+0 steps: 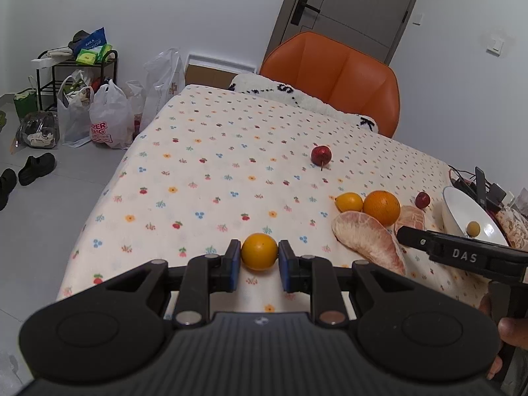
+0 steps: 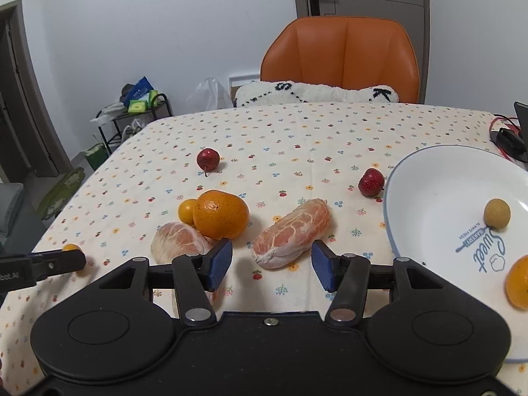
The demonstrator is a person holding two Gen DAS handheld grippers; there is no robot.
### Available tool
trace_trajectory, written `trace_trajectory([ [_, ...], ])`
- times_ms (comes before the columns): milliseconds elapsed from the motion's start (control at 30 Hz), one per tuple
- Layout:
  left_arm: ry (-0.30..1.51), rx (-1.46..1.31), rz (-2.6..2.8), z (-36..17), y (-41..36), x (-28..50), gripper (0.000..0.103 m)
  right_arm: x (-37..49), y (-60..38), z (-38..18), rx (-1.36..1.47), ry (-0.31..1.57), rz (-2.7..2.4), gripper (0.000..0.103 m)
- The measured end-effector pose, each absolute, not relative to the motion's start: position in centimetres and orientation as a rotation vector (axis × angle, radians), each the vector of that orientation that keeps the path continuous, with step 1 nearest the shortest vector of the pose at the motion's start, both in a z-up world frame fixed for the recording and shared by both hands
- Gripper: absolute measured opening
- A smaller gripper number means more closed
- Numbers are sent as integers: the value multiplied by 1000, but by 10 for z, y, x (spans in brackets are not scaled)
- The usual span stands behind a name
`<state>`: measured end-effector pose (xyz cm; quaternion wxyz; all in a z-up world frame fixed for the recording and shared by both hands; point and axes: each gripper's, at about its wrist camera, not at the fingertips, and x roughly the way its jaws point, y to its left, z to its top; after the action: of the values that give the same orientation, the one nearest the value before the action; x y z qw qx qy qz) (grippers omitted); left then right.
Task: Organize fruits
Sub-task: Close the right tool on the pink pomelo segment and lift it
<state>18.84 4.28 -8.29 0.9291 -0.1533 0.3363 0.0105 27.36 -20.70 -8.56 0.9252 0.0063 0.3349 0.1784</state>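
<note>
My left gripper (image 1: 259, 259) is shut on a small orange (image 1: 259, 251) that rests on the flowered tablecloth near the front edge. In the right wrist view my right gripper (image 2: 271, 246) stands open, its blue pads on either side of the near end of a peeled pomelo segment (image 2: 292, 232). A second segment (image 2: 181, 242), a big orange (image 2: 220, 214) and a small yellow fruit (image 2: 187, 211) lie together to the left. A red fruit (image 2: 208, 159) and a strawberry (image 2: 371, 182) sit farther back. The white bowl (image 2: 429, 198) holds a yellowish fruit (image 2: 496, 214) and an orange (image 2: 518, 285).
An orange chair (image 2: 340, 56) with a white fluffy cushion (image 2: 316, 94) stands at the table's far side. Black devices with cables (image 2: 508, 138) lie behind the bowl. The table's left edge drops to a floor with bags (image 1: 99, 118) and shoes (image 1: 36, 168).
</note>
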Motion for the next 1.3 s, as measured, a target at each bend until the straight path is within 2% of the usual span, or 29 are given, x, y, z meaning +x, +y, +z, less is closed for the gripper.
trace_trajectory([
  [600,685,-351,21,-85,61,203,22,293,-187,-90,-103,684,327,54],
  [667,683,-353,22,-85,62,203,22,292,-187,-90,-108,682,326,51],
  [733,681,-353,24,-85,64,203,22,292,-190,-90,-115,677,318,40],
  [833,680,-353,23,-84,64,203,22,292,-197,-88,-101,685,333,35],
  [1300,648,-321,18,-68,48,197,22,273,-220,-76,-3,666,397,34],
])
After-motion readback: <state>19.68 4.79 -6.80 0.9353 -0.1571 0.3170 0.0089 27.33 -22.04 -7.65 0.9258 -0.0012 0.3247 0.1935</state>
